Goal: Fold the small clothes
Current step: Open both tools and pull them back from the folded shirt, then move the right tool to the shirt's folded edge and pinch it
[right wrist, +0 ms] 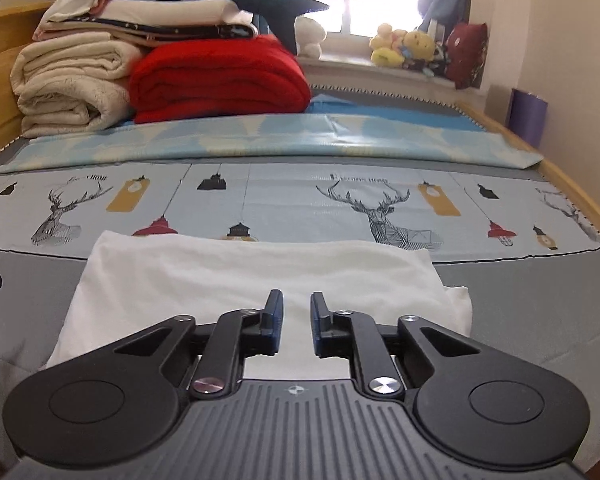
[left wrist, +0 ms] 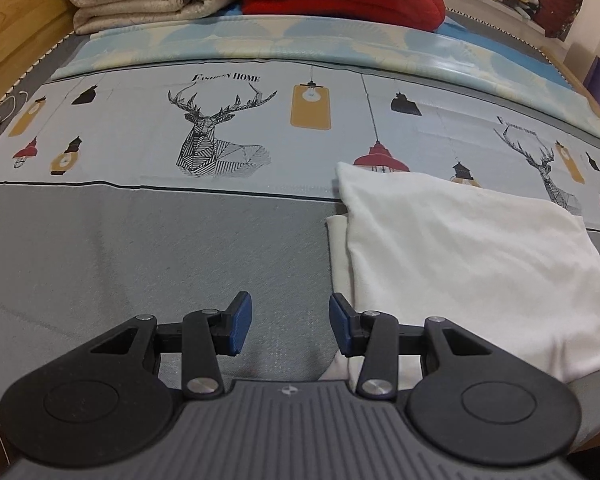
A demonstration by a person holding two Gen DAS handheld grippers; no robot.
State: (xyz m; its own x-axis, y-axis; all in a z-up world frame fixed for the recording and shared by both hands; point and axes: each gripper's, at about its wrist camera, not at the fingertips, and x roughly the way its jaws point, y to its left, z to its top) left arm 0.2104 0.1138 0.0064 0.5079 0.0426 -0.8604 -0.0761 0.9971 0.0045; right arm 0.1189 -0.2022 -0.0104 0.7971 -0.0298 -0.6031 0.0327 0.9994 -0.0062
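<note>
White cloth, a folded garment (left wrist: 468, 264), lies on the grey part of the bedsheet (left wrist: 140, 248), filling the right half of the left wrist view and the centre of the right wrist view, its far edge overlapping the pale blue printed band. That band carries line-drawn deer heads, hanging lamps and the words "FASHION HOME" (left wrist: 225, 77) in black at upper centre of the left view; the same lettering in the right view is too blurred to read. The left gripper (left wrist: 291, 322) hangs over bare grey sheet just left of the garment, jaws parted about halfway with nothing between them. The right gripper (right wrist: 297, 322) sits above the garment's near edge, its jaws drawn close with a narrow gap, gripping nothing. Folded cream (right wrist: 72, 80) and red blankets (right wrist: 220, 76) sit at the upper left.
</note>
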